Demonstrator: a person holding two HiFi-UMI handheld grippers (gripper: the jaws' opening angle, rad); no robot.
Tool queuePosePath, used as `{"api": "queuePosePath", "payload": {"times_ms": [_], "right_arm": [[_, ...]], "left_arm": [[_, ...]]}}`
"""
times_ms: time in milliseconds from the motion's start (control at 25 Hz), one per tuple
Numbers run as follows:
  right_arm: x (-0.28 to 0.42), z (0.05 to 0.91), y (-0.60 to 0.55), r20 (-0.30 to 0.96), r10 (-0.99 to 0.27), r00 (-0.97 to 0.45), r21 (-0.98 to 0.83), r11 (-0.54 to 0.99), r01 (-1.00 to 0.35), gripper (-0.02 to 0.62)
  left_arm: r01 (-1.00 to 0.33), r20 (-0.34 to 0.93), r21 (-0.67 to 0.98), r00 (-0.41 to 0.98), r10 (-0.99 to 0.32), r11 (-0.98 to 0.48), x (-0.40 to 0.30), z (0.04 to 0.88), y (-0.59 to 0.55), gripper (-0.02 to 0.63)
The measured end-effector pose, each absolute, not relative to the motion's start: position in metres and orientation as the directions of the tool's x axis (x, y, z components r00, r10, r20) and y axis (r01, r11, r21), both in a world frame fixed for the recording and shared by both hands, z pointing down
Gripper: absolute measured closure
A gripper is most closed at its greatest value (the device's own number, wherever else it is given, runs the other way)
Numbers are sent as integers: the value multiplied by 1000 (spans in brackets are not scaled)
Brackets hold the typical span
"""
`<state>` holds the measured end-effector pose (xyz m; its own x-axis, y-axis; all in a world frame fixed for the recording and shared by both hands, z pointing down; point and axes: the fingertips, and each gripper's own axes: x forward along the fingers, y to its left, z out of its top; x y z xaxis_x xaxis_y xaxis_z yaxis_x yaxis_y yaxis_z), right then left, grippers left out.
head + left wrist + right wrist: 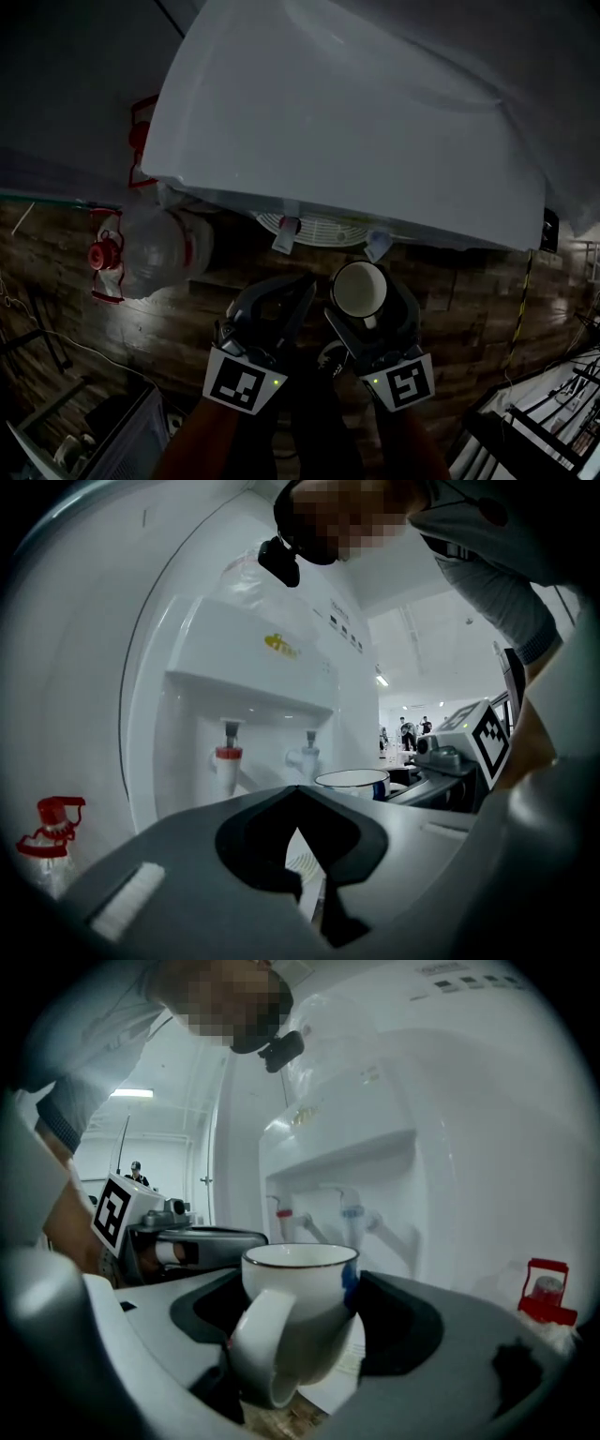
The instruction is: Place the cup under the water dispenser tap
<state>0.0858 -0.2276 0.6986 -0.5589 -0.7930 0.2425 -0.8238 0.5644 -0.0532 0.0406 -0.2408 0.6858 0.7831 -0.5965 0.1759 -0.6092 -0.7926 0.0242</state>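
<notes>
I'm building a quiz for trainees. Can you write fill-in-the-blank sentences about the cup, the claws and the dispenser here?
The right claw is shut on the white cup, whose ___ points toward that claw's camera.
The left claw is shut and holds ___.
The water dispenser has a red tap and a ___ one.
Missing words: handle; nothing; blue.

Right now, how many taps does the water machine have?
2: the red tap on the left, the blue tap on the right, behind the cup. None look hidden.
</notes>
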Motion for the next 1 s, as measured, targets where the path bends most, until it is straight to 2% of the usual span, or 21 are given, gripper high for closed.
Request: {"api": "queuePosePath", "payload": {"times_ms": [440, 1000], "right_arm": [[100, 764, -270, 199, -874, -443, 34, 458, -888, 232], [110, 797, -292, 146, -929, -341, 8, 346, -938, 232]], "left_arm": [[-603, 146, 25, 792, -594, -798, 56, 740, -270, 600], [-598, 155, 40, 795, -586, -801, 64, 771, -286, 600]]}}
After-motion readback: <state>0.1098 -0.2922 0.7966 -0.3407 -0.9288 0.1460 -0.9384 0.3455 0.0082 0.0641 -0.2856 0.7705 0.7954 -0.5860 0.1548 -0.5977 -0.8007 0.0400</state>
